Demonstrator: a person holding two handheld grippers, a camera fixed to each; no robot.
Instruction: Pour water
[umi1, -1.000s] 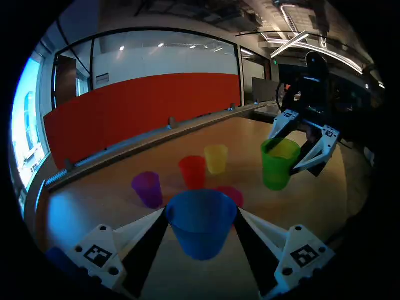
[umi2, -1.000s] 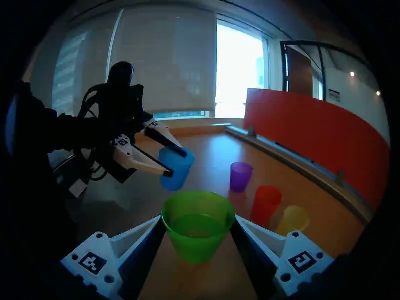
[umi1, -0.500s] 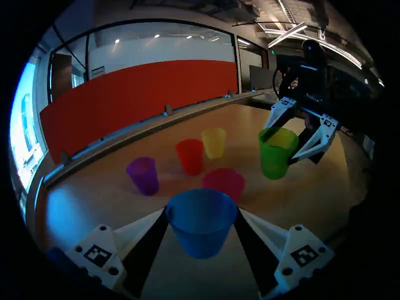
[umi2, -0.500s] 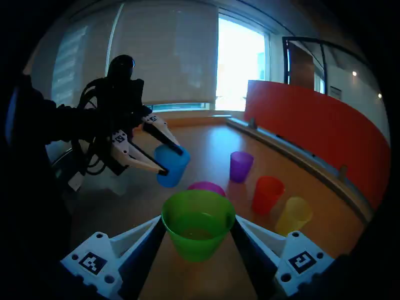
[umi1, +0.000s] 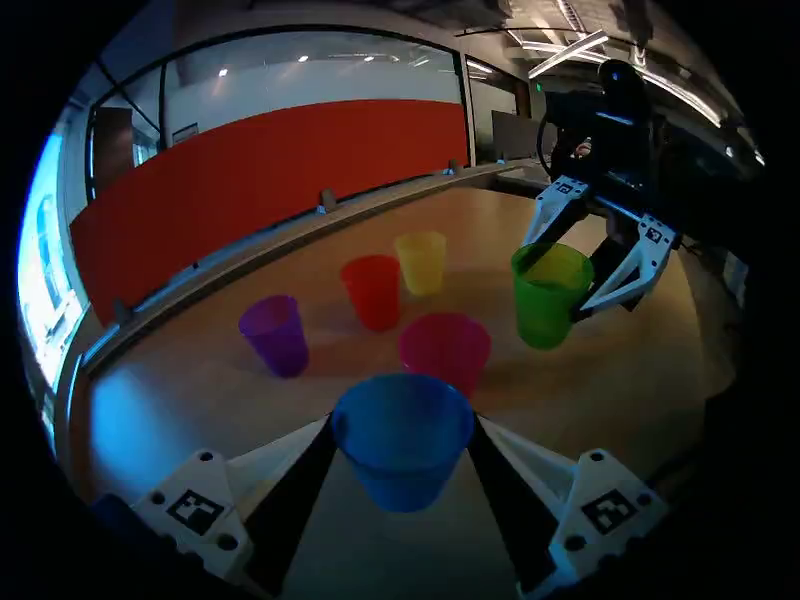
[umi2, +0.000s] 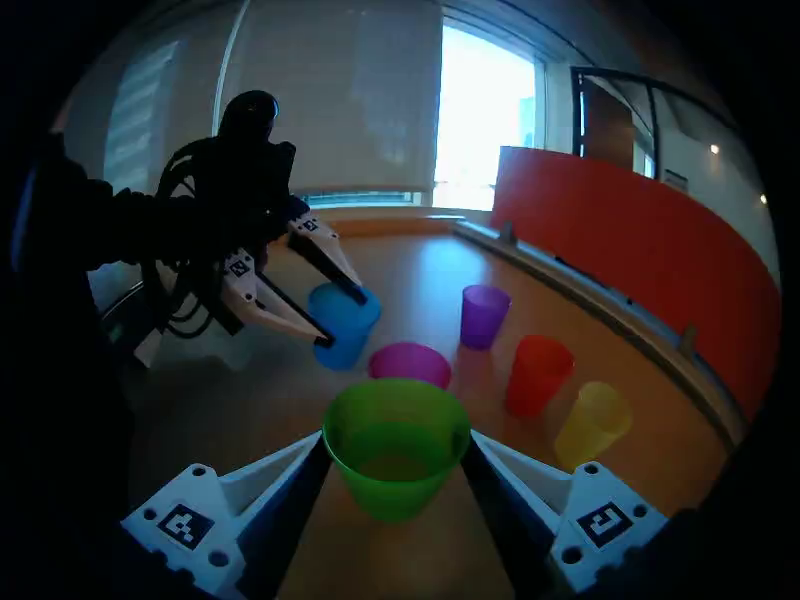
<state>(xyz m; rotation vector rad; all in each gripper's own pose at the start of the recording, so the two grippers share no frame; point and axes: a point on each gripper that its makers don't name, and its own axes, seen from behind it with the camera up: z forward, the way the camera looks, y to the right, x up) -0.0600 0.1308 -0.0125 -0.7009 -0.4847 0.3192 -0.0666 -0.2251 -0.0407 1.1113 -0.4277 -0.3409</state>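
Observation:
My left gripper (umi1: 402, 440) is shut on a blue cup (umi1: 402, 437), held upright above the wooden table (umi1: 620, 380). The blue cup (umi2: 343, 322) and left gripper (umi2: 338, 316) also appear in the right gripper view, at left. My right gripper (umi2: 397, 455) is shut on a green cup (umi2: 396, 457) with a little liquid at its bottom. That green cup (umi1: 548, 292) and right gripper (umi1: 560, 280) show at the right of the left gripper view. A magenta cup (umi1: 445, 350) stands on the table just beyond the blue one; the same magenta cup (umi2: 409, 366) lies between both held cups.
Purple (umi1: 275, 333), red (umi1: 372, 290) and yellow (umi1: 421, 262) cups stand in a row on the table; the purple (umi2: 483, 314), red (umi2: 537, 373) and yellow (umi2: 593, 424) cups sit toward the red partition (umi2: 640, 250). A person's dark sleeve (umi2: 110, 240) holds the left gripper.
Both grippers have risen and tipped downward with their cups, so the magenta cup has come into full view. The held cups stay upright and gripped.

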